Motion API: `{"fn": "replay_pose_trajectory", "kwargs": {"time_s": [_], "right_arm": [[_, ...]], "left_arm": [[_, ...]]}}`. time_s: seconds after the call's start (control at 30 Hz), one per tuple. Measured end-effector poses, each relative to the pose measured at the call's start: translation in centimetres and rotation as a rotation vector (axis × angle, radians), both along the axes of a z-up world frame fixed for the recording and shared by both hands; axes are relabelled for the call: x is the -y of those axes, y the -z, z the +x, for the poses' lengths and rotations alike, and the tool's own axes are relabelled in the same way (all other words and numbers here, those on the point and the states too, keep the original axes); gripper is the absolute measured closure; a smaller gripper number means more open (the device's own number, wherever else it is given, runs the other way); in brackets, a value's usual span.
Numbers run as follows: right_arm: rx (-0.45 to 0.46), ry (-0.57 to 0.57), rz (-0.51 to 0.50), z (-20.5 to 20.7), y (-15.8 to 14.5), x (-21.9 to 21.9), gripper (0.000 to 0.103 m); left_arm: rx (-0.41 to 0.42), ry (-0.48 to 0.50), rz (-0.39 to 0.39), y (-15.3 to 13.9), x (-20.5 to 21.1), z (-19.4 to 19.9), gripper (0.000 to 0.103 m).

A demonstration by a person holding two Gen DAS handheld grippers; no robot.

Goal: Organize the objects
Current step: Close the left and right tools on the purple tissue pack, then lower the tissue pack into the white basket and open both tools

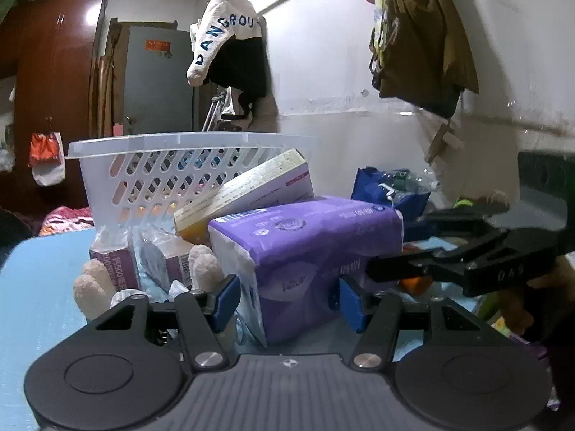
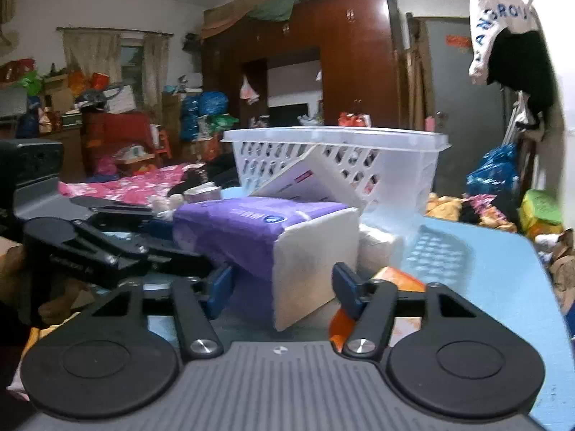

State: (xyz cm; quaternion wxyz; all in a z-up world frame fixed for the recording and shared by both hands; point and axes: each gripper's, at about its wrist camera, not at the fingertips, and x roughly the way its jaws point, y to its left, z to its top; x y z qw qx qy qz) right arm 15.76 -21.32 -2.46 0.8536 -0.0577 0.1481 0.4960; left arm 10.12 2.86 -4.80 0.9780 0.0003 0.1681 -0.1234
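A purple tissue pack point(image 1: 305, 251) lies on the blue table point(image 1: 43, 287); it also shows in the right wrist view point(image 2: 251, 237). My left gripper point(image 1: 287, 301) is open, its blue pads on either side of the pack's near end. My right gripper point(image 2: 282, 289) is open around the pack's white end from the other side. A long box point(image 1: 248, 190) leans on the pack and against a white slotted basket point(image 1: 172, 165). Smaller purple packs point(image 1: 115, 262) and a cream plush toy point(image 1: 93, 287) lie at the left.
The basket point(image 2: 359, 158) stands behind the pack on the table point(image 2: 485, 269). An orange packet point(image 2: 399, 280) lies under my right finger. A blue bag with bottles point(image 1: 391, 190) sits by the white wall. Clothes hang above.
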Motion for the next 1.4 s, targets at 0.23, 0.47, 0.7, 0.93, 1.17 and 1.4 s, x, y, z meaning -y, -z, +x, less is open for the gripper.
{"fn": "replay_pose_trajectory", "kwargs": {"time_s": [0.23, 0.47, 0.7, 0.93, 1.17, 1.4], "right_arm": [[0.056, 0.016, 0.046, -1.1, 0.1, 0.7, 0.050], [0.184, 0.024, 0.072, -3.9, -1.6, 1.1, 0.051], [0.301, 0.026, 0.091, -4.6, -5.6, 0.5, 0.051], [0.337, 0.024, 0.084, -1.2, -10.8, -1.7, 0.051], [0.160, 0.044, 0.038, 7.3, -11.6, -5.6, 0.051], [-0.014, 0.070, -0.050, 13.0, -9.6, -9.2, 0.051]], "left_arm": [[0.045, -0.014, 0.021, 0.2, 0.5, -0.9, 0.051], [0.131, -0.013, 0.046, -1.3, 1.5, -3.7, 0.052], [0.240, -0.029, 0.091, -5.0, 2.5, -5.7, 0.052], [0.327, -0.056, 0.119, -10.7, 2.5, -3.5, 0.052], [0.208, -0.084, 0.109, -13.9, 0.1, 4.6, 0.052], [0.008, -0.104, 0.067, -12.9, -3.1, 12.6, 0.052]]}}
